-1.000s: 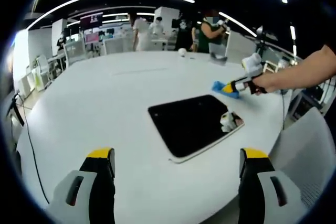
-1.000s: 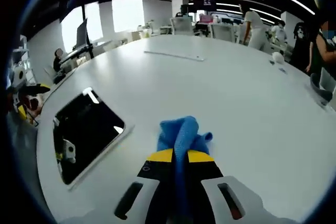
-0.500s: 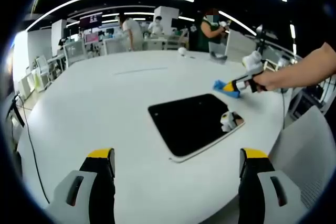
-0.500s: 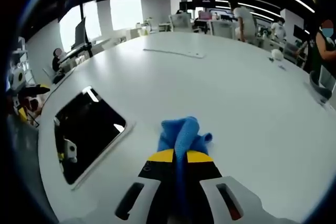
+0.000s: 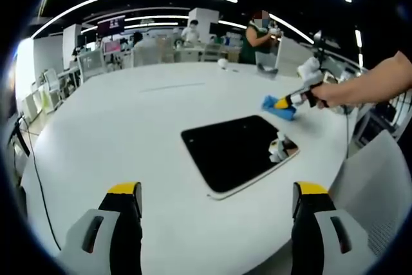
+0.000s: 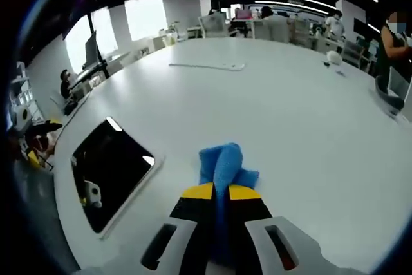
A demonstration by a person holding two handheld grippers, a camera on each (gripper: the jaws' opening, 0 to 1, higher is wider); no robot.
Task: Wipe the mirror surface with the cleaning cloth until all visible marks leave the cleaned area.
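Observation:
A dark rectangular mirror (image 5: 232,151) with a white rim lies flat on the white table (image 5: 116,127); it also lies at the left of the right gripper view, mirror (image 6: 112,167). A blue cleaning cloth (image 6: 222,165) is pinched between the jaws of my right gripper (image 6: 217,191), just above the table and to the right of the mirror. From the left gripper view, the right gripper (image 5: 286,102) with the blue cloth (image 5: 278,108) hovers past the mirror's far corner, held by a person's arm. My left gripper (image 5: 212,191) stands open near the table's front edge, nothing between its jaws.
A small white object (image 5: 222,63) and a grey item (image 5: 267,72) sit at the table's far side. A long white strip (image 6: 206,66) lies on the table. People stand at desks in the background. A grey chair back (image 5: 373,185) is at the right.
My right gripper has lifted slightly with the cloth, so its view sits a little higher over the table. The left gripper and the mirror have stayed put.

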